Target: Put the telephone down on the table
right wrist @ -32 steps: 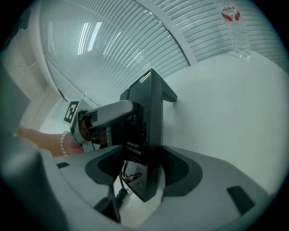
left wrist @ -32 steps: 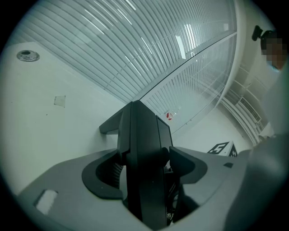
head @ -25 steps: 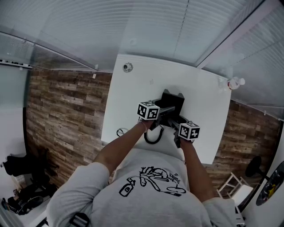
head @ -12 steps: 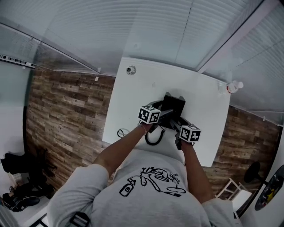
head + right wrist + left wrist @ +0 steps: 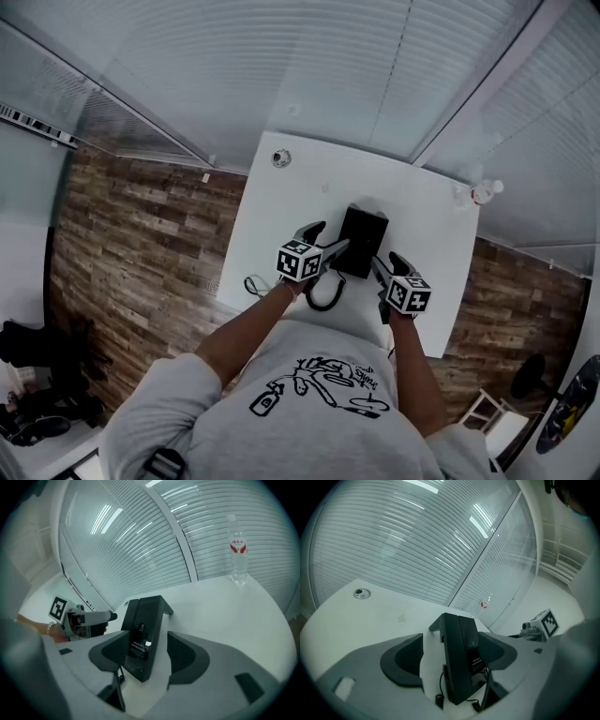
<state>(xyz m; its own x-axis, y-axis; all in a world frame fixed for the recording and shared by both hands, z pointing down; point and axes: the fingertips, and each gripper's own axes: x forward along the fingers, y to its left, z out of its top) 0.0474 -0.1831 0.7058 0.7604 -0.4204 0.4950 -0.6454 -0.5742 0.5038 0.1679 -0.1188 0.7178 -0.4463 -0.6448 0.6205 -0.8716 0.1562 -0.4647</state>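
The black telephone (image 5: 361, 242) lies on the white table (image 5: 277, 211), its labelled underside showing in both gripper views (image 5: 461, 663) (image 5: 143, 637). Its coiled cord (image 5: 323, 292) loops toward the near table edge. My left gripper (image 5: 323, 237) hovers at the phone's left near corner. Its jaws have just been opening and stand wide, with the phone seen between them but untouched (image 5: 454, 656). My right gripper (image 5: 387, 264) hangs at the phone's right near corner, jaws open, the pads apart from the phone (image 5: 150, 653).
A water bottle (image 5: 483, 194) (image 5: 238, 555) stands at the table's far right corner. A round cable grommet (image 5: 280, 158) (image 5: 360, 593) sits at the far left. Slatted blinds rise behind the table, and wood flooring flanks it.
Both grippers have drawn back from the telephone's sides and risen. The left one has shifted leftward. The telephone has stayed on the table.
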